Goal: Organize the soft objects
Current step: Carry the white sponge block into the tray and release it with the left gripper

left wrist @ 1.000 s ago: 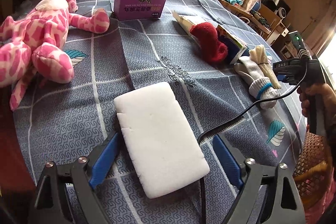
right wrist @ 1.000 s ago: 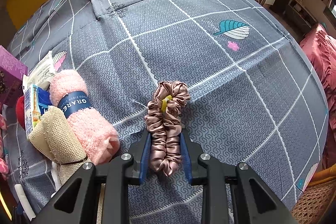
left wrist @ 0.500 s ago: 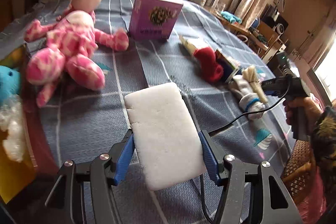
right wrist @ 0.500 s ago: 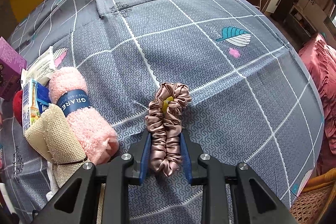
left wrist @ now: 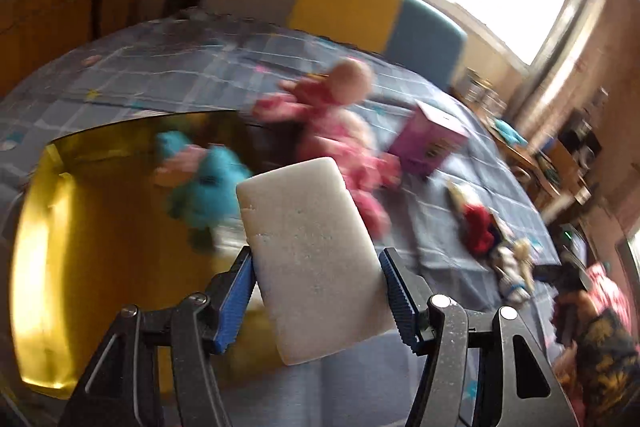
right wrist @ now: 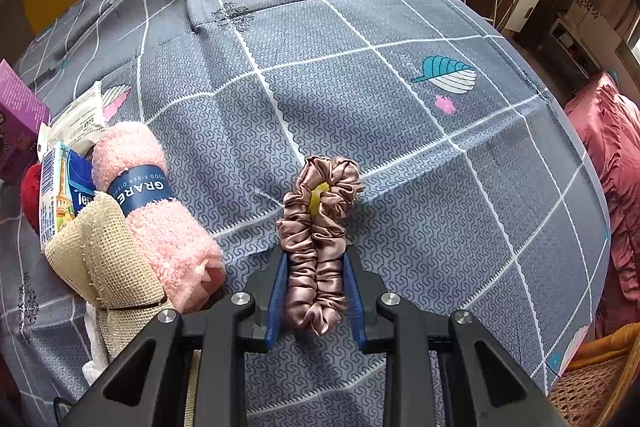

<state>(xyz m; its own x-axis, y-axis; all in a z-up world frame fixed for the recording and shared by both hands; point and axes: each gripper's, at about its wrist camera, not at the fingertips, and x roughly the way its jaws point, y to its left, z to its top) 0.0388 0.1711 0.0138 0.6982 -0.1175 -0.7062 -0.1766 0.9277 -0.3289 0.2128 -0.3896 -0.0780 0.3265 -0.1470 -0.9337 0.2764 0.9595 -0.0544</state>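
Two grippers, each one pinching a soft thing above the grey checked tablecloth.

The left gripper pinches a white sponge block between its blue pads, in the air before a yellow bin; its jaws just opened a little, the block between them; inside the bin lies a blurred blue plush toy; a pink plush doll lies beyond; the right gripper is pressed on a pink-brown satin scrunchie; a rolled pink towel lies just beside.
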